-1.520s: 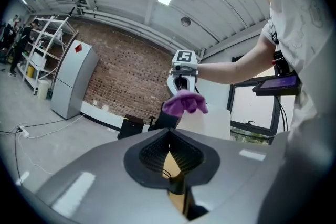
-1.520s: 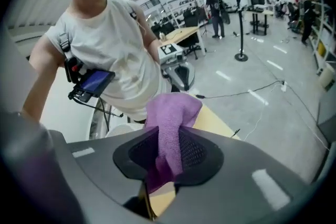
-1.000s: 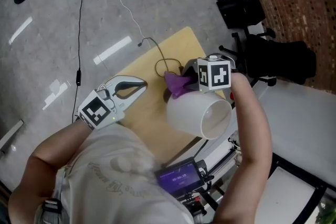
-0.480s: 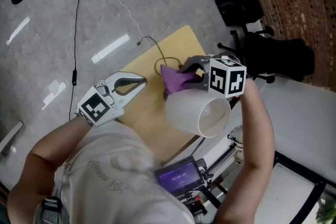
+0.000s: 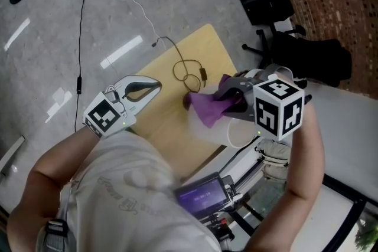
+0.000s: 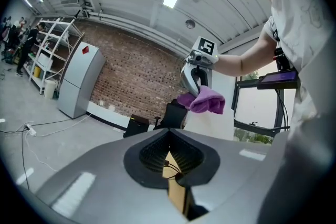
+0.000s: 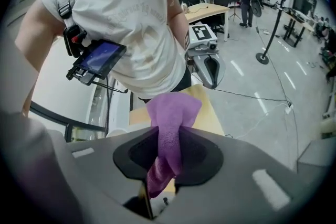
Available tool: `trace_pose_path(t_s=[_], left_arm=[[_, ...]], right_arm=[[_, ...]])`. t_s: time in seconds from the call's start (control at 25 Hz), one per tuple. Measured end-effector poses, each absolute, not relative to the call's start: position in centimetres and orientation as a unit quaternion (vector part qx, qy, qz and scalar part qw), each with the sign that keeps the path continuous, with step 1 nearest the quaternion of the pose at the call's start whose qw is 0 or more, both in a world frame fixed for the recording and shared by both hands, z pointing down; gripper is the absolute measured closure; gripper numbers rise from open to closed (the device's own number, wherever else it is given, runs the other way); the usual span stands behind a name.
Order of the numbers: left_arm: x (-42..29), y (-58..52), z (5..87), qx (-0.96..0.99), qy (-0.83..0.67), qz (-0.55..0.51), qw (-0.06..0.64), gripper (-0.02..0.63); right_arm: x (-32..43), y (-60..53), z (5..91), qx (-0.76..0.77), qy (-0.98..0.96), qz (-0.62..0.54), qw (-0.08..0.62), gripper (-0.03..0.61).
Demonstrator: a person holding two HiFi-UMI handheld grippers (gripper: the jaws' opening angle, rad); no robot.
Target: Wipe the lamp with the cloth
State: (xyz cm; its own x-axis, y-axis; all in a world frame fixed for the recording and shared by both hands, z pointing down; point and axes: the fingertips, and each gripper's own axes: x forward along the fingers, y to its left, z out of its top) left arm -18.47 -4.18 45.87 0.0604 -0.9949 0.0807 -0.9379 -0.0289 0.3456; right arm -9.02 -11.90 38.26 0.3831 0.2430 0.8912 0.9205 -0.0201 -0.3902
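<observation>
The right claw (image 7: pixel 169 139) pinches the cloth (image 7: pixel 170 113), with a fold free beyond its tips, just above the lamp (image 6: pixel 208 122) near the worktop's (image 5: pixel 195 50) right edge. To wipe well, it should probably lay that fold flat on the white shade and stroke lightly, lest the lamp tip. The left claw (image 5: pixel 157 84), closed and empty at the left edge, could steady it. The shade is the only hollow thing, and its inside is too blurred to read.
</observation>
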Motion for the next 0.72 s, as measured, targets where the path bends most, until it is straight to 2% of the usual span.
trace_pose_path(t_s=[0.4,0.6,0.72], left_arm=[[-18.3,-4.3,45.9,0.721,-0.669,-0.092,0.154,0.612],[-18.6,-4.4,45.5,0.725,-0.665,-0.094,0.152,0.612],[-18.8,-4.5,45.8,0.731,-0.659,-0.092,0.155,0.612]], right_arm=[[-9.8,-10.0,34.4,-0.527,-0.581,-0.406,0.469,0.474],[-10.0,-8.8,32.0,-0.414,-0.635,-0.434,0.487,0.474],[-9.1,-8.1,31.4,-0.329,-0.696,-0.4,0.497,0.474]])
